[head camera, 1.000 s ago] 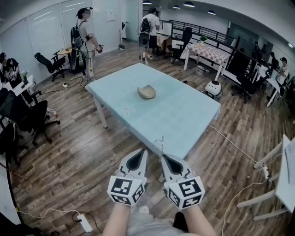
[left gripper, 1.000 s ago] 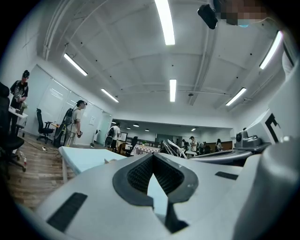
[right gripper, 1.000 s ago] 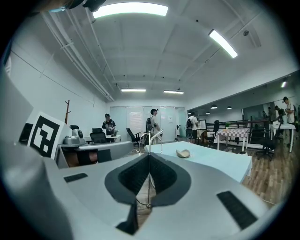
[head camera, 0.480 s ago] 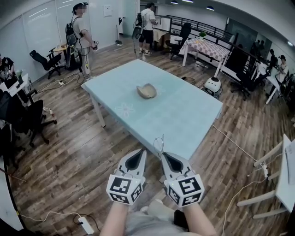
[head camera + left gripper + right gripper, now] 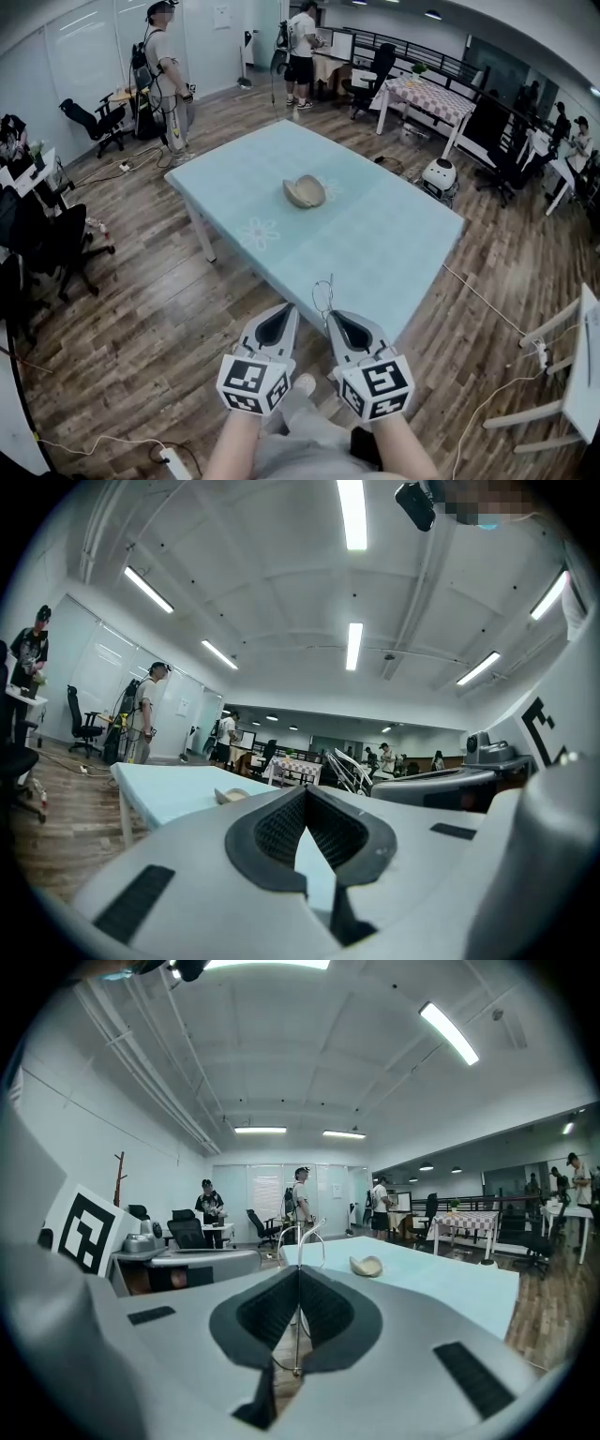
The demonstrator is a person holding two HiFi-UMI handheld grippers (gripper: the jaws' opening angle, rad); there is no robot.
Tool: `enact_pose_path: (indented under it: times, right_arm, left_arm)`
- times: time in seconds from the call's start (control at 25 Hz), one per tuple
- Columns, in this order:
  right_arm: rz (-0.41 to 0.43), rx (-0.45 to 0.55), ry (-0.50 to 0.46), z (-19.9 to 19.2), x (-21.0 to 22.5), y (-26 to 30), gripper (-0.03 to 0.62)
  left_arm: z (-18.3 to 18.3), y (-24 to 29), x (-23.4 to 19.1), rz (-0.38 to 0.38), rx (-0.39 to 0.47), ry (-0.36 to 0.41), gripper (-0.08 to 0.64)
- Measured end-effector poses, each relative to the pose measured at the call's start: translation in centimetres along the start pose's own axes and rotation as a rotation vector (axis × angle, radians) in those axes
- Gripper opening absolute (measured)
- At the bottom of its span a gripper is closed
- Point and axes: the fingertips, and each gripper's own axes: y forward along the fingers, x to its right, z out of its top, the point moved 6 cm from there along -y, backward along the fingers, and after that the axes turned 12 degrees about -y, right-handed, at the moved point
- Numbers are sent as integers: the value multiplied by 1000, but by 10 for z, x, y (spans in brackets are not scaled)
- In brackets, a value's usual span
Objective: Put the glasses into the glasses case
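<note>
Here's my right gripper (image 5: 332,319), smooth grey plastic shell, and in its own view (image 5: 299,1269) the ribbed black pads (image 5: 267,1314) come together in a sharp V. They're pinched tight on the glasses (image 5: 299,1241). It's a very thin wire frame, bare metal by the look of it. One fine strand runs down between the pads and slim rounded loops rise above the tips. From the head view the glasses (image 5: 323,292) are just a hair-thin curl of wire sticking up off the jaw tips, over the near edge of the table (image 5: 375,244). The lenses I can't make out.

My left gripper (image 5: 289,311) sits just beside it, same grey shell. In its own view (image 5: 306,789) the jaw tips meet with nothing caught between them.

Out near the middle of the table lies the glasses case (image 5: 305,191), beige and matte. It's a rounded clamshell lying open, well apart from both grippers. The right gripper view shows it low and shell-like (image 5: 367,1266). The tabletop is a flat pale teal with a faint flower print, and it stands on a floor (image 5: 141,309) of dark wood planks.
</note>
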Motion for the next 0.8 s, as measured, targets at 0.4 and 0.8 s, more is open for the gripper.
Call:
enact_pose_path:
  times: [0.4,0.8]
  right_arm:
    - [-15,4,13,13,38,78,11]
    - [-5,-9,3,26,80,160,11]
  left_arm:
    - [26,64,-52,1,-4,-2,8]
    - [53,137,-101,-8,-15,-10,8]
